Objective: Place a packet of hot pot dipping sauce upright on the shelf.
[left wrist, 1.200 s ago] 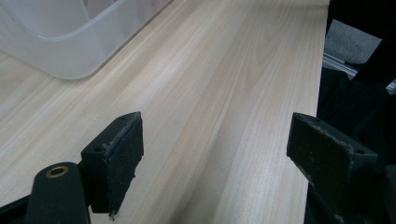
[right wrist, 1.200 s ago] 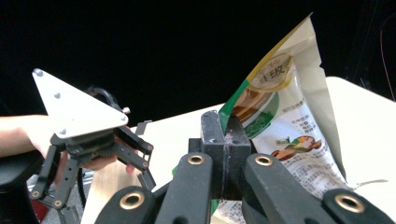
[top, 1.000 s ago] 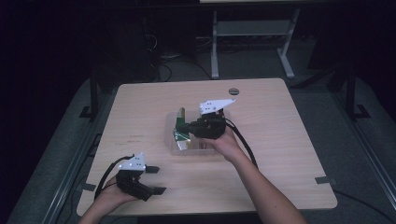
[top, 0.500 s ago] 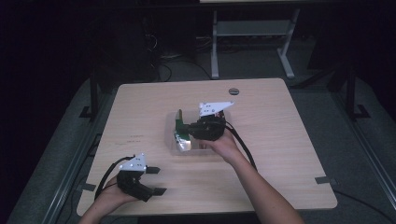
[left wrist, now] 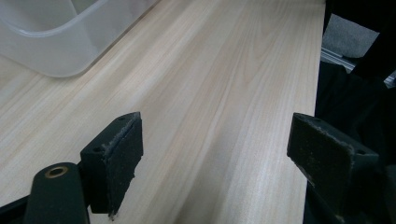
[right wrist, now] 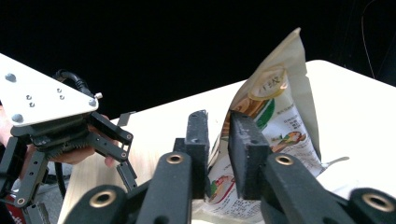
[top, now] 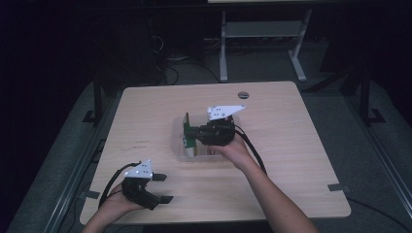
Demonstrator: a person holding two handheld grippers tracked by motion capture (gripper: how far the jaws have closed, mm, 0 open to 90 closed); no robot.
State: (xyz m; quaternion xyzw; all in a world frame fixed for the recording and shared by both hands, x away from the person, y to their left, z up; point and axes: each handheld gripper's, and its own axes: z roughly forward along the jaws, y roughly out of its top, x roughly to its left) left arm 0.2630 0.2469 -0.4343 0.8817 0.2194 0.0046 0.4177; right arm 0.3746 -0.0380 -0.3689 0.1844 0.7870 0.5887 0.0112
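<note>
Dark room, grey floor. Pale wood bench (top: pixel 291 160), frame centre. Clear plastic tub (top: pixel 182 151), mid-bench. Right hand-held gripper (right wrist: pixel 218 140), frame centre, jaws clamped on upright snack packet (right wrist: pixel 280 116) standing in the tub. Left hand-held gripper (left wrist: pixel 215 163), lower left of frame, jaws wide apart, holding nothing, low over the bench.

- Snack packet (right wrist: pixel 275 121) lower end hidden behind jaws — print too small to read;
- Clear tub (left wrist: pixel 56 32) cut off by top and left edges

Wooden table (top: pixel 301 160); small dark disc (top: pixel 243 94) near far edge; metal stand (top: pixel 262 34) behind.
</note>
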